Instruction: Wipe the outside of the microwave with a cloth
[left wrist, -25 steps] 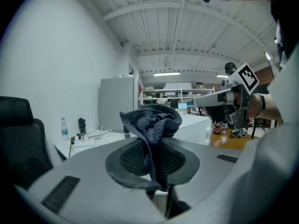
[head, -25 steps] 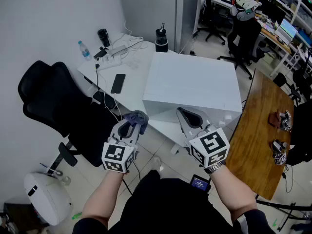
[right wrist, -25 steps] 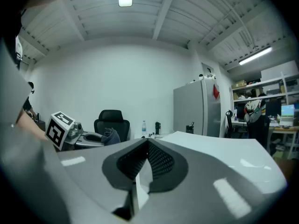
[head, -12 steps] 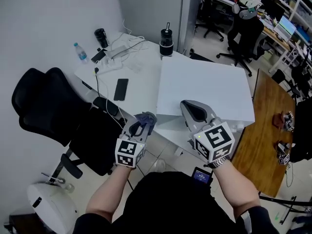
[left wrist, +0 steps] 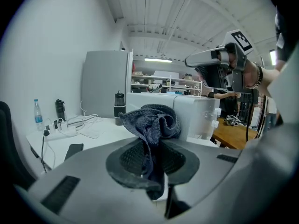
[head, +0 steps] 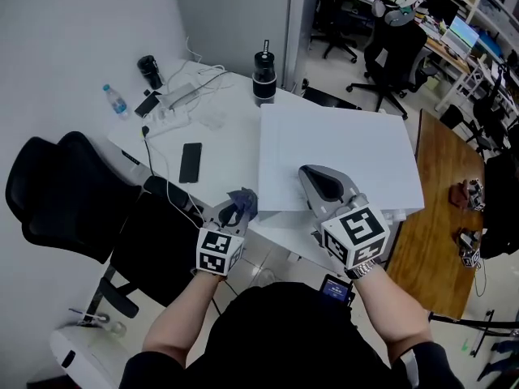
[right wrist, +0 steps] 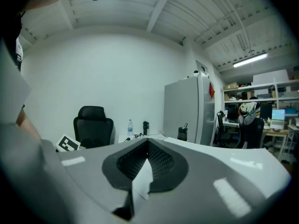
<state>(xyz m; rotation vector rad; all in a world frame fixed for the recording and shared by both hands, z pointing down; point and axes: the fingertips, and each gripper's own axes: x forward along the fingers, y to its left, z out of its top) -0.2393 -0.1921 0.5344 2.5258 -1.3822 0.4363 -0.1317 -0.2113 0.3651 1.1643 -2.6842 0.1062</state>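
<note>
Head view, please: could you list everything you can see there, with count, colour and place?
microwave: one, white, on the table.
table: one, white, centre.
cloth: one, blue-grey, in the left gripper.
phone: one, black, left of the microwave.
flask: one, black, behind the microwave.
tumbler: one, black, table's far left.
power strip: one, white, beside the tumbler.
water bottle: one, clear, table's left corner.
office chair: nearest one, black, left of the table.
wooden table: one, brown, far right.
left gripper: one, grey, shut on the cloth.
right gripper: one, grey, shut, empty, at the microwave's near edge.

White wall (head: 65, 31), pale floor (head: 349, 83), black office chair (head: 57, 193) beside a white desk (head: 231, 146), wooden table (head: 430, 250) at right.
</note>
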